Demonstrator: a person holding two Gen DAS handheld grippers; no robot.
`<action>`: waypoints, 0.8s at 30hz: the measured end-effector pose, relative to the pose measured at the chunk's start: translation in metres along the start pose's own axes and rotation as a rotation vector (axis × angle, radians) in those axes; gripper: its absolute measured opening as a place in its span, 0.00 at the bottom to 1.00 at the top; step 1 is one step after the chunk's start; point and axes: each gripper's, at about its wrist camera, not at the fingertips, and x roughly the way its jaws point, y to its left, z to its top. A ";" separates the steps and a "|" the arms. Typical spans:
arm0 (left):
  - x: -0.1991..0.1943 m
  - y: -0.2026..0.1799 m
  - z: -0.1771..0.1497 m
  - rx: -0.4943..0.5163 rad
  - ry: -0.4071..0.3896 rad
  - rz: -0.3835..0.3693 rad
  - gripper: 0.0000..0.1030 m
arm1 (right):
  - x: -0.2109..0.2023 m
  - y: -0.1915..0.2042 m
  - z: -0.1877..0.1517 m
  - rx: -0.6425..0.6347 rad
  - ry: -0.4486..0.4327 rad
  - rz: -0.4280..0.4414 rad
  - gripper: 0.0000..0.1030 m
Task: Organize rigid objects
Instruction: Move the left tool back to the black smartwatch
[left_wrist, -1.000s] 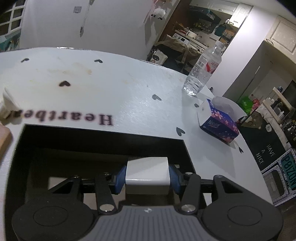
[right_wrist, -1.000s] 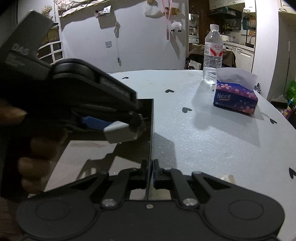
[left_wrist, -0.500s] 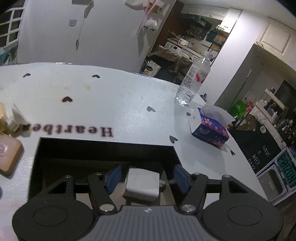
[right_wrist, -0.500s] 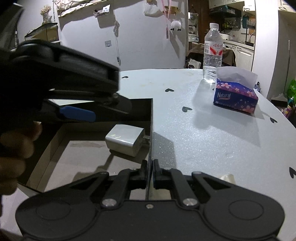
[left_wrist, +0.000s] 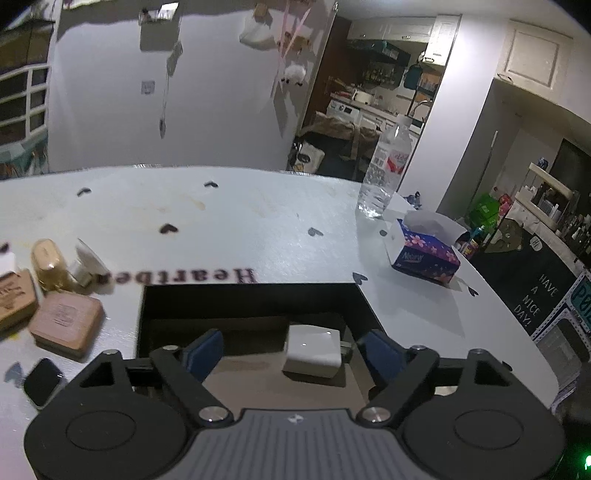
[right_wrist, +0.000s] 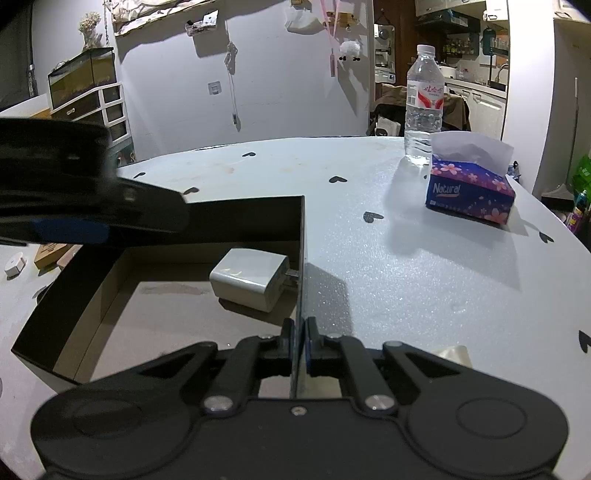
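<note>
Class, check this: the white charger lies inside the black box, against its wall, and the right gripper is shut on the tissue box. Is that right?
Not quite. The right gripper is shut on the black box's wall, not the tissue box, as the right wrist view shows. The white charger does lie inside, against that wall.

Place was lived-in home, open-plan room joined to kitchen. White bench (right_wrist: 406, 266) carried printed black hearts and lettering. Water bottle (right_wrist: 424, 103) and tissue box (right_wrist: 469, 192) stood at far right of bench. Beyond doorway at far right: kitchen cabinets (left_wrist: 532, 62), counter with appliances, cluttered shelves. Fish tank (right_wrist: 81, 77) sat on white drawer unit at far left. Small ornaments hung on wall (right_wrist: 280, 85) behind bench.
</note>
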 end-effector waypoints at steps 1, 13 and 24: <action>-0.004 0.000 -0.001 0.008 -0.009 0.007 0.87 | 0.000 0.000 0.000 0.001 0.000 0.000 0.06; -0.043 0.017 -0.020 0.081 -0.091 0.089 1.00 | 0.000 0.000 0.000 0.002 0.000 -0.001 0.06; -0.070 0.051 -0.044 0.104 -0.136 0.170 1.00 | 0.000 0.000 0.000 0.001 0.000 -0.001 0.06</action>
